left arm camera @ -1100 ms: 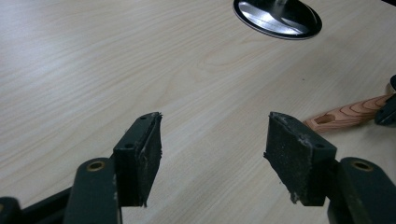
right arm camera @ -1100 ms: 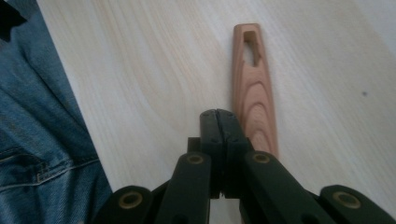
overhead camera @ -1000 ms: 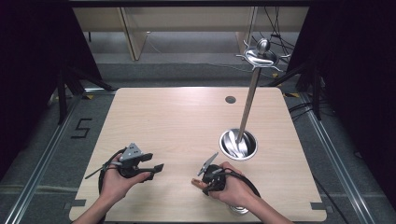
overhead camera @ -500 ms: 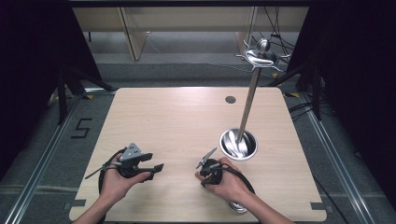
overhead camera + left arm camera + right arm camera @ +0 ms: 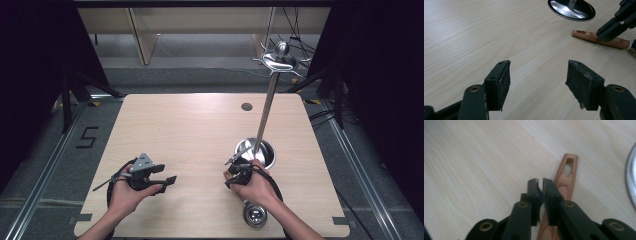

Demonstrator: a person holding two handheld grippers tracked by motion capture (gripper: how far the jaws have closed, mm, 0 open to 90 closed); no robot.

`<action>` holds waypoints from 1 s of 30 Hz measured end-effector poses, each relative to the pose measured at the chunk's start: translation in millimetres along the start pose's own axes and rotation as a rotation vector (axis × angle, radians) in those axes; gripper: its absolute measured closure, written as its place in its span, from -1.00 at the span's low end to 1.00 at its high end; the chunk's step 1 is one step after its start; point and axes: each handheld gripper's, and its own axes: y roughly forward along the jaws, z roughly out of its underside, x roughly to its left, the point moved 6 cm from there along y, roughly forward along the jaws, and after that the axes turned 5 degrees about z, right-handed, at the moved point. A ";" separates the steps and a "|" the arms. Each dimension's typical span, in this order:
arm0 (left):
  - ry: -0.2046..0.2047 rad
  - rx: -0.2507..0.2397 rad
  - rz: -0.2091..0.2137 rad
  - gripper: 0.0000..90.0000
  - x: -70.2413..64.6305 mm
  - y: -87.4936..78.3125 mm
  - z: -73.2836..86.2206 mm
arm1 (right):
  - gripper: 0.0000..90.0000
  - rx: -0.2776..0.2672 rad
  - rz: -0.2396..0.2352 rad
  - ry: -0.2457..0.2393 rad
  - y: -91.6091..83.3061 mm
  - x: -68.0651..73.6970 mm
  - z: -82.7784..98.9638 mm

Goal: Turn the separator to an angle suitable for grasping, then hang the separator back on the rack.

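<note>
A utensil lies on the table near the front right, with a round metal head (image 5: pixel 255 216) and a wooden handle (image 5: pixel 568 173) that has a slot at its end. My right gripper (image 5: pixel 231 176) hovers low over this handle, its jaws shut with nothing between them (image 5: pixel 541 182); the handle runs under and beside the right jaw. In the left gripper view the handle (image 5: pixel 594 38) appears at upper right under the other gripper's black jaws. My left gripper (image 5: pixel 169 180) stays open over bare wood at the front left (image 5: pixel 537 75).
A tall metal stand (image 5: pixel 265 115) with hooks at its top rises from a shiny round base (image 5: pixel 267 154) just beyond my right hand. A dark round hole (image 5: pixel 247 106) sits near the table's far edge. The light wooden tabletop (image 5: pixel 190 130) spreads between.
My right hand has moved forward and a little right, closer to the stand's base. The left hand and its gripper have stayed put.
</note>
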 end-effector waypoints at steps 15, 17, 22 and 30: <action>0.004 -0.002 0.003 -0.22 1.0 -1.5 0.2 | 0.37 0.017 0.120 0.095 -33.2 -26.7 13.1; 0.015 0.001 -0.005 -0.22 1.6 -0.2 -0.7 | 0.37 0.055 0.138 0.103 -32.4 -29.7 17.8; 0.013 0.001 0.006 -0.22 -1.5 0.3 -0.2 | 0.21 0.125 0.161 0.124 -28.5 -26.5 26.5; 0.002 0.000 0.003 -0.22 0.9 -2.0 1.7 | 0.14 0.166 0.137 0.091 -23.4 -18.3 27.7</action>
